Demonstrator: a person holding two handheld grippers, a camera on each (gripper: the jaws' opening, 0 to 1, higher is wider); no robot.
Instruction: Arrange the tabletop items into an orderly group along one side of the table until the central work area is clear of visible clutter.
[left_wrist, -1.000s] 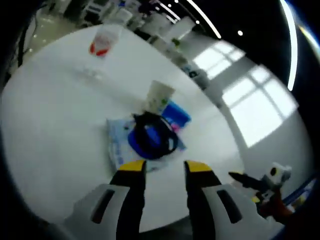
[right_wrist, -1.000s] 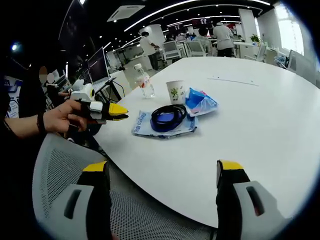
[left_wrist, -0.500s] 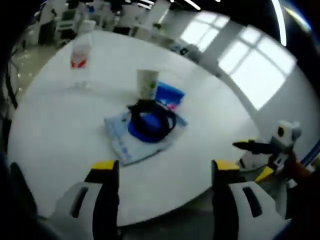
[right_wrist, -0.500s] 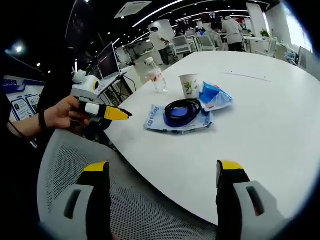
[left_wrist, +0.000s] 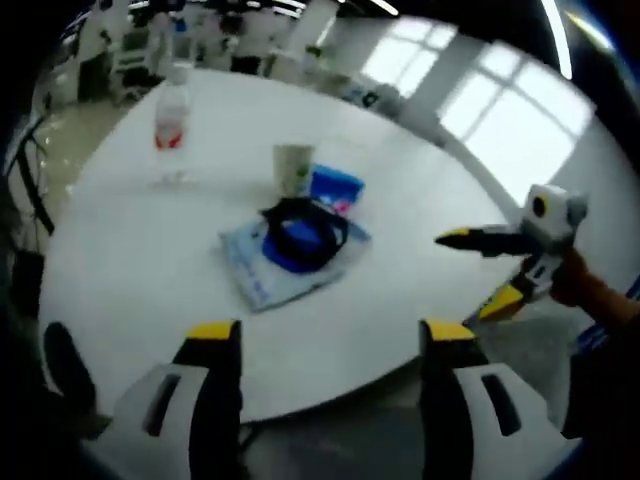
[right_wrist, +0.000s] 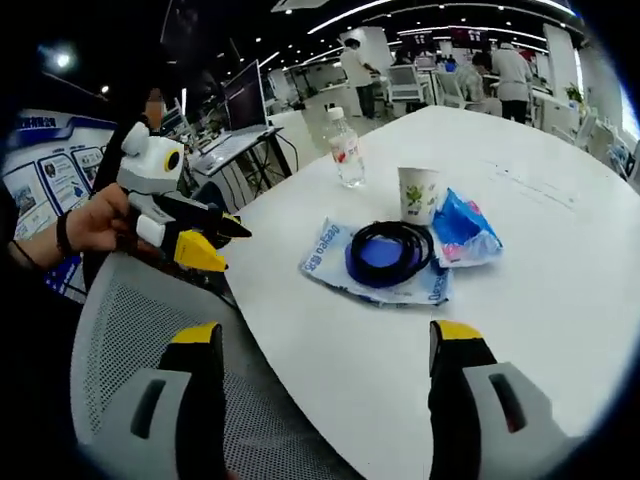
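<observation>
Black cable coil (right_wrist: 389, 254) on blue packet (right_wrist: 330, 257), beside paper cup (right_wrist: 416, 194).

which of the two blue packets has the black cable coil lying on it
The flat pale-blue packet nearest the table edge; the cable coil rests on it. The crumpled bright-blue packet beside the paper cup carries nothing.

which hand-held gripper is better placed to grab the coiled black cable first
Probably left. The left hand-held gripper is open and points straight at the coiled black cable lying on the blue packet; the right hand-held gripper, also open, sees it off toward its right jaw.
</observation>
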